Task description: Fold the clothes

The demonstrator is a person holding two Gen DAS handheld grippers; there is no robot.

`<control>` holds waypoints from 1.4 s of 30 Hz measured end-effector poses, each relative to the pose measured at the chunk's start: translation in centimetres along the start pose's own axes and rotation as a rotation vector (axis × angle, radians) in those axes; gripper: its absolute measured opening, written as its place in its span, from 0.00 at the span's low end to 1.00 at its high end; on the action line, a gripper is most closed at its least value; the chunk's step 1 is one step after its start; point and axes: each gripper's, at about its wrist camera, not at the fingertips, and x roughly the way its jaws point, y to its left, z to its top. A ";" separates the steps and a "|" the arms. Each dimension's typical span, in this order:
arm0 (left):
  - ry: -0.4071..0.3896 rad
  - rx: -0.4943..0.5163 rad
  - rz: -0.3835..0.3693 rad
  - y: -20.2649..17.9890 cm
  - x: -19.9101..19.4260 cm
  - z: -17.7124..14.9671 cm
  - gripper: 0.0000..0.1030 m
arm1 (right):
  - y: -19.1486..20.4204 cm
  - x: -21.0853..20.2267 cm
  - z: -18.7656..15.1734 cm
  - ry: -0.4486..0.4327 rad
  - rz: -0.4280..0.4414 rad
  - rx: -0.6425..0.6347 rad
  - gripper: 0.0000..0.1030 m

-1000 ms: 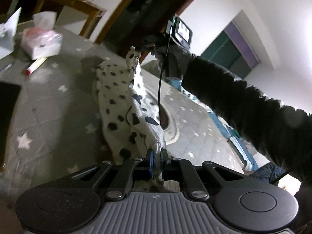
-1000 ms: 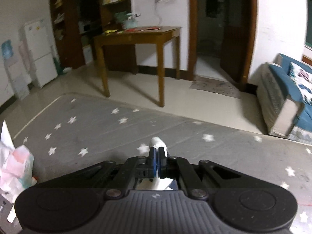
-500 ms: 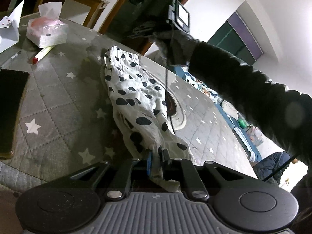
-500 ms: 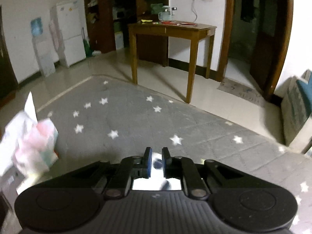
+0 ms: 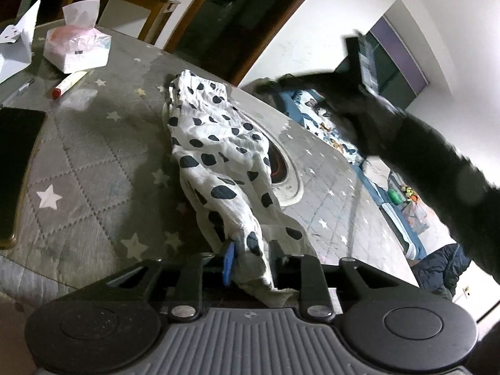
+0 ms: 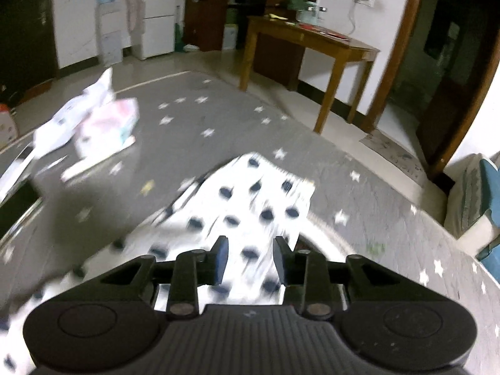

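A white garment with black spots [image 5: 215, 153] lies in a long bunched strip on the grey star-patterned table cover [image 5: 93, 162]. My left gripper [image 5: 250, 259] is open, and the near end of the garment droops loosely between its jaws. In the right wrist view, which is blurred, my right gripper [image 6: 250, 261] is open and empty, hovering above the far end of the garment [image 6: 250, 200]. The right gripper [image 5: 365, 59] and its dark sleeve also show as a blur at the upper right of the left wrist view.
A tissue pack [image 5: 76, 50], a marker pen [image 5: 68, 84], white paper [image 5: 15, 40] and a dark phone [image 5: 15, 162] lie at the table's left. A round burner recess [image 5: 284, 172] sits beside the garment. A wooden table [image 6: 309, 50] and doorway stand beyond.
Both grippers have opened and let go of the garment, which now lies flat on the table. The right gripper has lifted and pulled back from the far end.
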 end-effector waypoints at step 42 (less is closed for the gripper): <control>0.097 -0.065 -0.002 -3.1 2.7 -0.4 0.11 | 16.6 -12.3 -21.2 -0.037 -0.165 -0.356 0.56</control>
